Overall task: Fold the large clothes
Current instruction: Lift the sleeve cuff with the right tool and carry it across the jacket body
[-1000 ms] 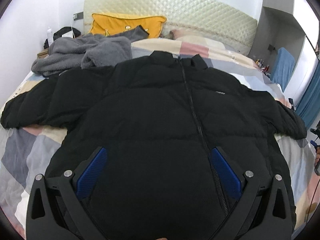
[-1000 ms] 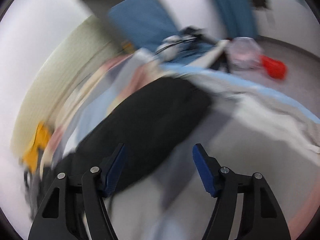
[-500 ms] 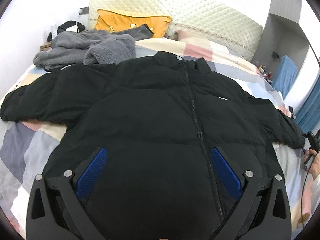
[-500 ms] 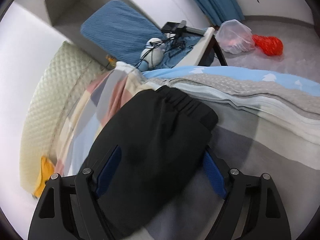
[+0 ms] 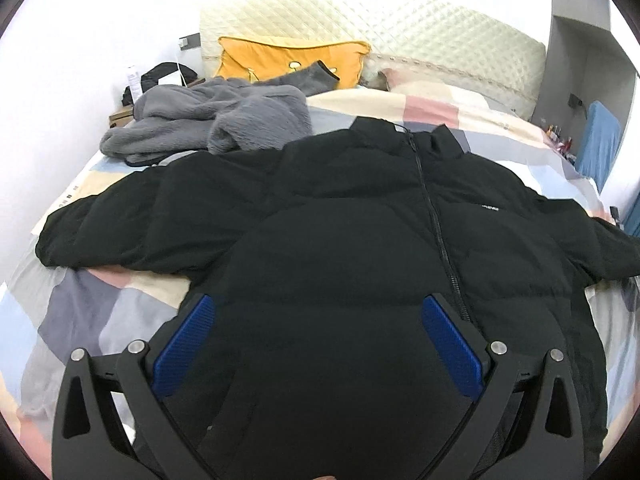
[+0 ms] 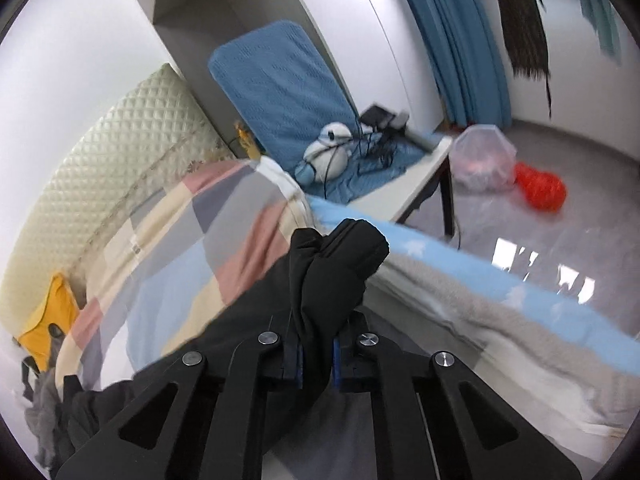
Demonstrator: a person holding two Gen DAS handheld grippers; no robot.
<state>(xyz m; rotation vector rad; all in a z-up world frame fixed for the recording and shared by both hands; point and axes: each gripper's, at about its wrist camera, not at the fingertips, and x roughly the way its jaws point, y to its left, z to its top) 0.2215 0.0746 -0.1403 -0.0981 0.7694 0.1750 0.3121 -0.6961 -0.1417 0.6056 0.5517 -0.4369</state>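
Cuff of the black zipped puffer jacket [image 5: 360,240], spread flat on the patchwork-quilted bed [image 5: 80,312], is clamped at the bed's side edge by the right gripper [image 6: 316,356], jaws just closed, presumably for folding the sleeve inward; left gripper [image 5: 316,340] is held released above the hem.

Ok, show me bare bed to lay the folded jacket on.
Free: patchwork quilt below the jacket's spread sleeve, and quilt between collar and headboard. Crowded: the corner with the grey fleece and orange pillow.

Bright, even daylight; fisheye-bent edges, floor glare, slight blur.
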